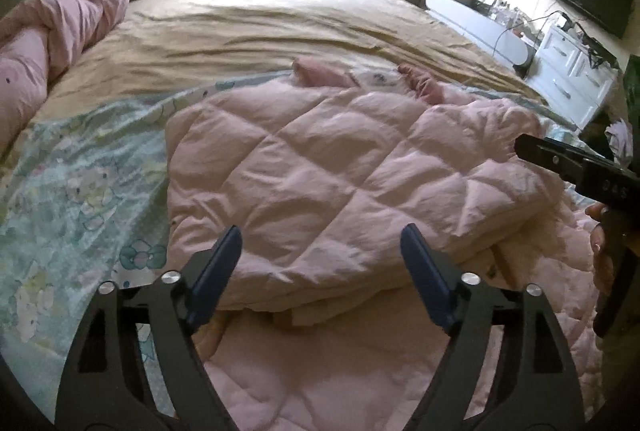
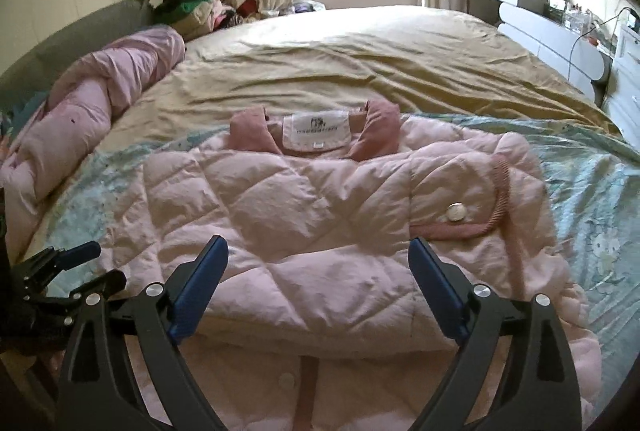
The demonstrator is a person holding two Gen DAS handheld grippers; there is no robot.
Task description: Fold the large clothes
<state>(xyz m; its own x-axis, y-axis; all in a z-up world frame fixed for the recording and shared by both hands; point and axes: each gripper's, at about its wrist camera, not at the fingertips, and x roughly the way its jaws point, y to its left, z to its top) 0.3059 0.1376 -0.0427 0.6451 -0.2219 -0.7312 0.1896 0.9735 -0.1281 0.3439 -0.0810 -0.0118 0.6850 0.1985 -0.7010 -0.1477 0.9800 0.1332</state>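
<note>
Now both angled down, left gripper (image 1: 321, 251) spread, right gripper (image 2: 319, 263) spread, over jacket (image 2: 320, 199)

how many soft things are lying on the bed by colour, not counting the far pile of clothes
pink quilted jacket: 1
pink rolled duvet: 1
tan sheet: 1
pale green printed sheet: 1
total: 4

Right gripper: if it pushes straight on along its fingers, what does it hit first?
Most likely the folded pink quilted jacket. The right gripper stands open, nothing between its fingers, angled down at the jacket's folded-over top layer. Exact gap is unclear through the fisheye.
</note>
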